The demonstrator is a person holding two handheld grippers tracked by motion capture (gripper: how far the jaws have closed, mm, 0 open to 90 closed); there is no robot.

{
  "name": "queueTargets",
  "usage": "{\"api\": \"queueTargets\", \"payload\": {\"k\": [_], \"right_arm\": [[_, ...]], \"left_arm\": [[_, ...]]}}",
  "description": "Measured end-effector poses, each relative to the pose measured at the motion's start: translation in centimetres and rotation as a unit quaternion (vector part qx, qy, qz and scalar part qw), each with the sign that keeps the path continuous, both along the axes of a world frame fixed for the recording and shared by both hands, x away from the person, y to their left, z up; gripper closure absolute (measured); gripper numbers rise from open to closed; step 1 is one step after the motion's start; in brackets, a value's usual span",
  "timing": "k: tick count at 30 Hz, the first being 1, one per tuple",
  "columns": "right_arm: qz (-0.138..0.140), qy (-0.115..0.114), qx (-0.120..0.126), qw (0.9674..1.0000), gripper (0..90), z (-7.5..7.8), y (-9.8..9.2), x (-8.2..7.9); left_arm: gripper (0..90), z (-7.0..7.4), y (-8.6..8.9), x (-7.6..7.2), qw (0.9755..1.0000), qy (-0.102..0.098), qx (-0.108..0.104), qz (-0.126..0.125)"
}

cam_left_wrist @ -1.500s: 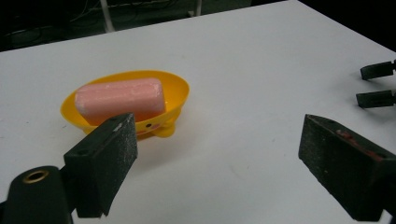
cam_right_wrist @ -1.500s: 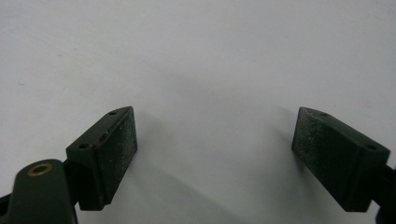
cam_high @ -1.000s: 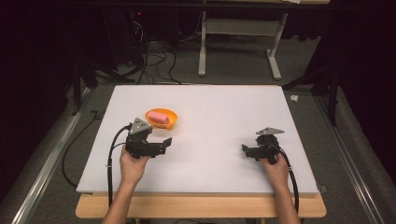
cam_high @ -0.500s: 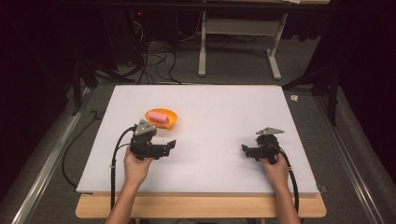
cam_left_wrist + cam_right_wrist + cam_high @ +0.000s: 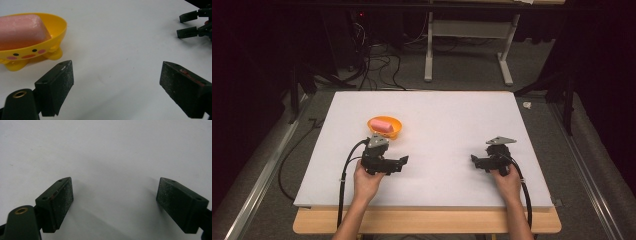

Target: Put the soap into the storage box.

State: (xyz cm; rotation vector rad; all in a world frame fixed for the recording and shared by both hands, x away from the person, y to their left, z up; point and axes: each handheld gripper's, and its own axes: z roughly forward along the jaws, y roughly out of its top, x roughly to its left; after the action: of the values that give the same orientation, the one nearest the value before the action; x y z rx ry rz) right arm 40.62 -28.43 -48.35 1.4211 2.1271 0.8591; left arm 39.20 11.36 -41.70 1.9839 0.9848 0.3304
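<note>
A big white table (image 5: 437,150) lies under the high view, with a wooden edge at the near side. A person sits at it and holds a tool in each hand.

The left gripper (image 5: 402,162) rests low on the table, just beside a small yellow dish (image 5: 384,126). Its jaws are spread wide apart and hold nothing. They point across the table toward the other tool, not at the dish. In the left gripper view the yellow dish (image 5: 32,41) sits off to the side of the jaws, near but not touching. It has a little face and small feet.

The right gripper (image 5: 474,160) rests on the far side of the table, well apart from the dish. Its jaws are spread wide too, with bare white table between them.

Inside the dish lies a pink soap (image 5: 382,125), the smallest thing here. The pink soap (image 5: 21,31) fills most of the dish and nothing touches it.

The job looks like it has only just begun. The soap is not yet picked up, and the left tool would need to turn to the dish and close on it
</note>
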Motion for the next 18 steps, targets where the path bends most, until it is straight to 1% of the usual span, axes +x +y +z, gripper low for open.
{"api": "queueTargets", "payload": {"k": [4,8,12,15,17,18], "right_arm": [[0.000,0.002,0.000,1.0000,14.5,0.0,0.0,0.0],[0.000,0.002,0.000,1.0000,14.5,0.0,0.0,0.0],[0.000,0.001,-0.001,1.0000,14.5,0.0,0.0,0.0],[0.000,0.001,0.000,1.0000,14.5,0.0,0.0,0.0],[0.000,0.002,0.000,1.0000,14.5,0.0,0.0,0.0],[0.000,0.001,0.000,1.0000,14.5,0.0,0.0,0.0]], "left_arm": [[13.0,-0.3,-0.3,0.1,1.0000,0.003,0.002,-0.002],[13.1,-0.8,-0.8,0.2,1.0000,0.007,-0.002,-0.002],[13.1,-1.2,-1.3,0.3,0.9999,0.008,0.004,-0.005],[13.2,-1.5,-1.3,0.3,0.9999,0.009,0.008,-0.005],[13.4,-1.8,-1.2,0.5,0.9999,0.015,0.007,-0.004],[13.4,-2.0,-1.2,0.6,0.9998,0.017,0.009,-0.003]]}}
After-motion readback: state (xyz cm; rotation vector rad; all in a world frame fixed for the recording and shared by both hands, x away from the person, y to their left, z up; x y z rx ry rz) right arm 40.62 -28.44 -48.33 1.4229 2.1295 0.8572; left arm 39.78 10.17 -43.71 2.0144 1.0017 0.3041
